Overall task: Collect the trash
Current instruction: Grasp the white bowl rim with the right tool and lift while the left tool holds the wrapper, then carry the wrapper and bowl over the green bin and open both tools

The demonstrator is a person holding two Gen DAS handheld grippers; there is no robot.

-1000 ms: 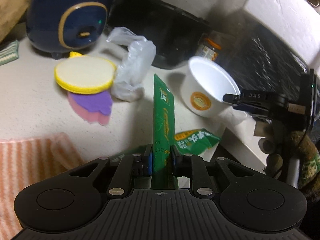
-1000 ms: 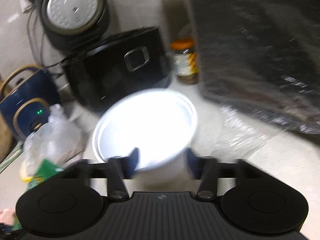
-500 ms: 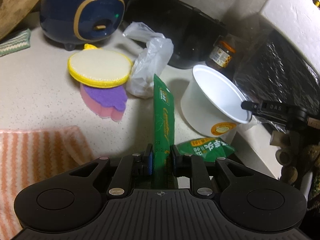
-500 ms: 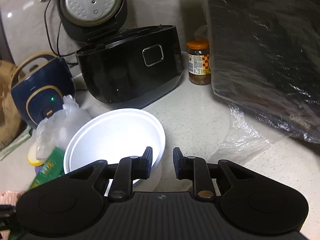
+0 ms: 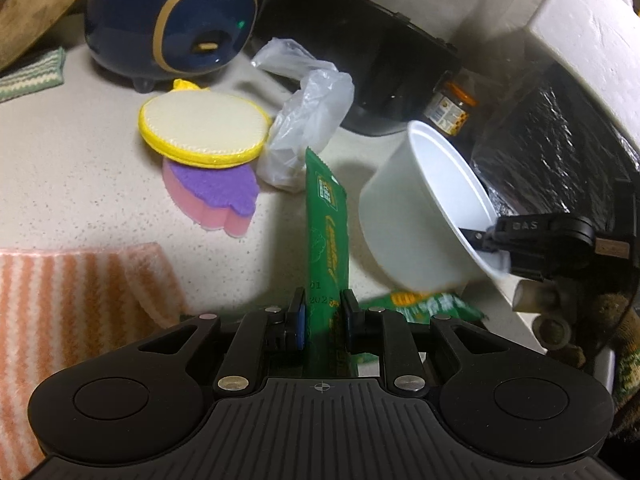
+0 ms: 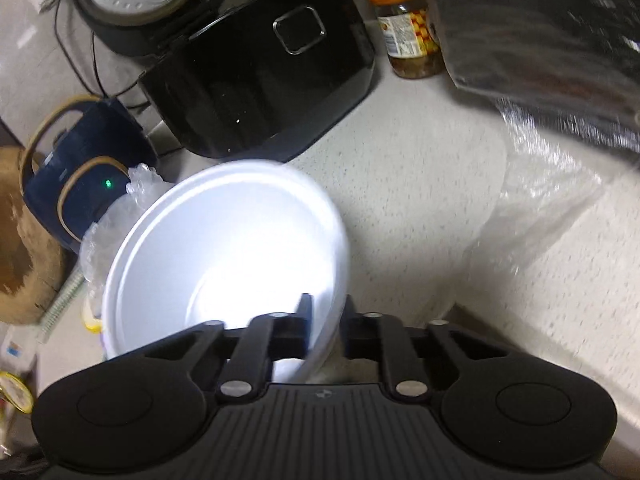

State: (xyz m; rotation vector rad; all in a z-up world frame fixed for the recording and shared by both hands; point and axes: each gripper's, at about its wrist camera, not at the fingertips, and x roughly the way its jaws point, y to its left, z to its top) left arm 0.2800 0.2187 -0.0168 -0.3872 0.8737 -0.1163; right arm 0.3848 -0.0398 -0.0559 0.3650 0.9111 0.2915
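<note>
Cluttered surface (image 5: pixel 80 184): our left gripper (image 5: pixel 323 316) clamps a wrapper (image 5: pixel 326 216), right gripper (image 6: pixel 325 322) pinches the cup (image 6: pixel 224 248) rim; bag (image 5: pixel 304 120) and packet (image 5: pixel 436 306) remain.

Green wrapper (image 5: pixel 326 236), white bowl (image 6: pixel 224 256), seemingly orange-striped cloth (image 5: pixel 72 304).

The right tool (image 6: pixel 325 322) pinches the white bowl's (image 6: pixel 224 240) rim above the counter (image 6: pixel 420 184).

Open counter (image 6: pixel 400 208) btwn black cooker (image 6: pixel 260 76) and black foil-wrapped block (image 6: pixel 540 40); passable. Jar (image 6: pixel 412 32) plugs far end. Left side crowded: plastic bag (image 5: pixel 308 120), round pads (image 5: pixel 204 128), blue appliance (image 5: pixel 172 20), striped cloth (image 5: pixel 68 312).
</note>
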